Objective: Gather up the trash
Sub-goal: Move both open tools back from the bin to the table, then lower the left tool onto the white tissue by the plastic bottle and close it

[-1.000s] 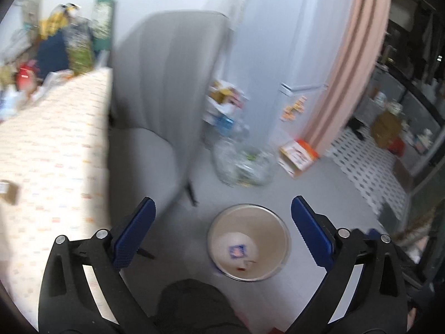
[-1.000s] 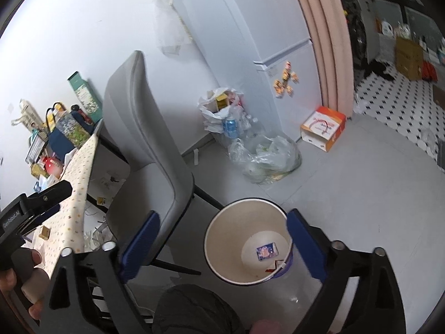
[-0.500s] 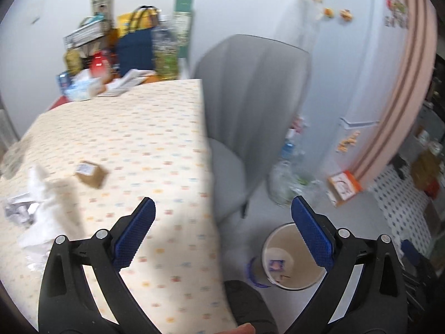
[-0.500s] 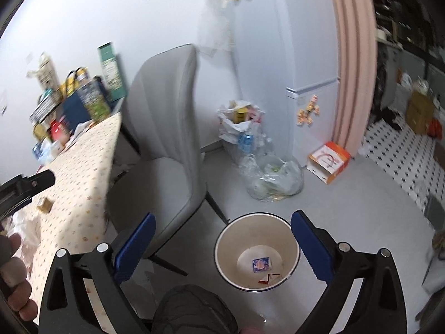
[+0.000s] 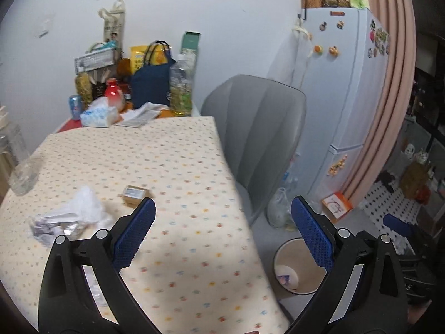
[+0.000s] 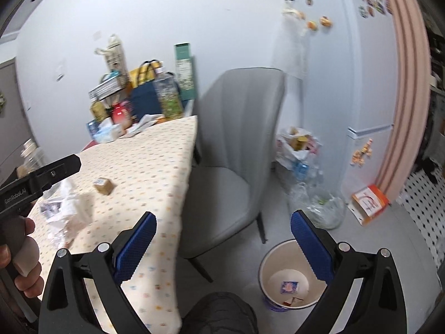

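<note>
- Both pairs of blue-padded fingers stand wide apart with nothing between them: the left gripper (image 5: 222, 233) hangs over the near part of the table (image 5: 180, 167), the right gripper (image 6: 222, 239) out past the table's edge, above the floor.
- Farthest left on the dotted cloth lies a clear plastic bottle (image 5: 23, 174) on its side, well apart from either tool.
- Next comes the crumpled white wrapper heap (image 5: 69, 217), just left of the left gripper's left finger (image 5: 133, 233) and slightly ahead of it; it sprawls roughly crosswise to the fingers.
- The small brown cardboard box (image 5: 135, 194) sits just ahead of that same finger, beside the heap, its long side running across the view.
- By my reckoning the left gripper is clearly the nearer one; a short reach forward and to the left should bring either piece between the fingers.
- Nothing stands between fingers and trash; the clutter of bags and bottles (image 5: 155, 83) is well back against the wall.
- To the right a grey chair (image 6: 236, 144) is drawn up beside the table.
- Farthest right, on the floor, the waste bin (image 6: 267, 261) waits near the right gripper, a few scraps already at its bottom.
</note>
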Available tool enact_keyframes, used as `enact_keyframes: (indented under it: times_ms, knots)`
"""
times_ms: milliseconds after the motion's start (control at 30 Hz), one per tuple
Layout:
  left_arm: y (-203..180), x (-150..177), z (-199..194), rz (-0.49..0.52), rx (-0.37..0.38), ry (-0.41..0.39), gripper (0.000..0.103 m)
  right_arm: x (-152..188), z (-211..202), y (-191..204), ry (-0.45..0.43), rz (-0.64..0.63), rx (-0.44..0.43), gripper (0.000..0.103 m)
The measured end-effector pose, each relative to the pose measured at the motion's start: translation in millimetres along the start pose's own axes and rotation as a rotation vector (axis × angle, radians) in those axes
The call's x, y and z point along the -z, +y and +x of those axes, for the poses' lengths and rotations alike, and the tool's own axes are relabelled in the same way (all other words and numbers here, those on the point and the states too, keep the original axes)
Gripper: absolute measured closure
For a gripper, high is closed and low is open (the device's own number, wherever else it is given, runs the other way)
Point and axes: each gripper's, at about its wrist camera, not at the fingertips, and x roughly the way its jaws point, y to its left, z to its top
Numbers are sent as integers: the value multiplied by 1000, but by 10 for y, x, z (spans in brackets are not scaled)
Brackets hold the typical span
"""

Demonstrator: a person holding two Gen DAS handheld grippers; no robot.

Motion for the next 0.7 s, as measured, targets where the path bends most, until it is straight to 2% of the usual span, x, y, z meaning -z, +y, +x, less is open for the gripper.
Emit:
enact_keyframes:
  times_ms: [67, 200, 267, 367, 700]
  knots:
    - [133, 34, -70, -22, 20, 4, 6, -5, -3, 119, 2, -14, -14, 8]
    - [395, 164, -207, -43, -1, -11, 6, 14, 21, 333, 3, -55, -22, 8]
    - [532, 251, -284, -59, -26, -14, 6, 28, 27, 443, 12, -61, -50, 8]
    - [784, 363, -380, -107, -6, -16, 6, 53, 53, 594, 27, -84, -89, 8]
    - [1404, 645, -560, -200, -54, 5, 6, 175, 119, 1106, 92, -147, -199, 8]
